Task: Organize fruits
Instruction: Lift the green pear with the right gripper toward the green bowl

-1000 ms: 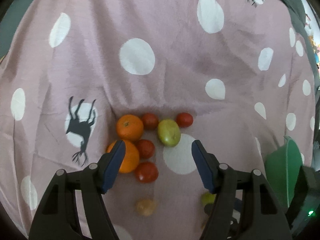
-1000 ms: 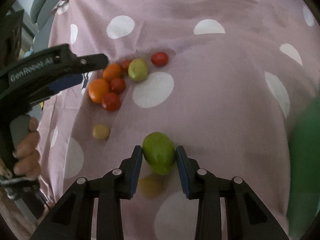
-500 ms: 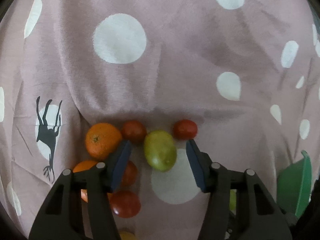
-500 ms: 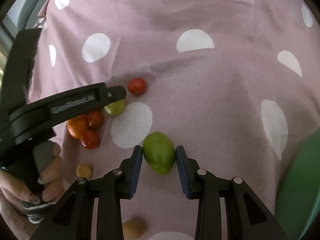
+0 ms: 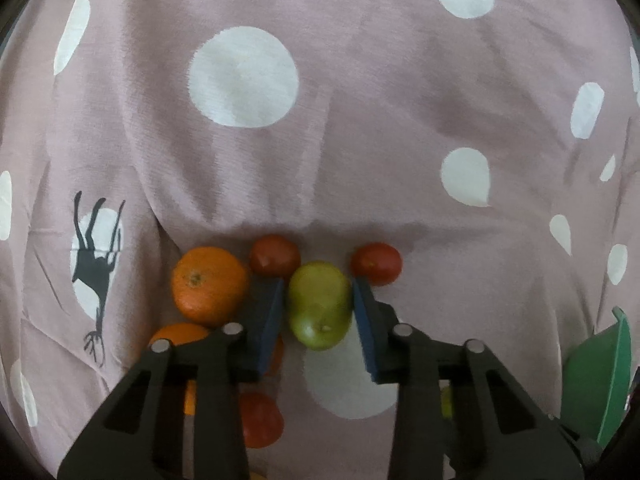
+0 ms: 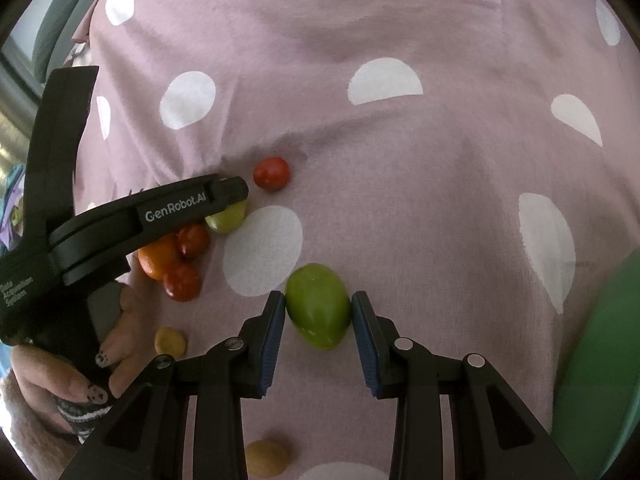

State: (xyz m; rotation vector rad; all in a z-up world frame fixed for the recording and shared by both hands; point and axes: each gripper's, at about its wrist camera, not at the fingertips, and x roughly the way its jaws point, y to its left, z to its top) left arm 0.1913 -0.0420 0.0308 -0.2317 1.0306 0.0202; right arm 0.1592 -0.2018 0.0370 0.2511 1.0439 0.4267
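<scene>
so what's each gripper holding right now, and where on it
The right gripper is shut on a green fruit across its sides. The left gripper's jaws are closing on a yellow-green fruit, pads at its sides.

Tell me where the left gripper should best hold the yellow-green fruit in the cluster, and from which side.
Across its widest middle, coming steeply from above. The yellow-green fruit lies with its long axis running between the left gripper fingers, which are closing on its flanks. An orange and tomatoes crowd its left and far sides, so a side approach would probably knock them.
</scene>
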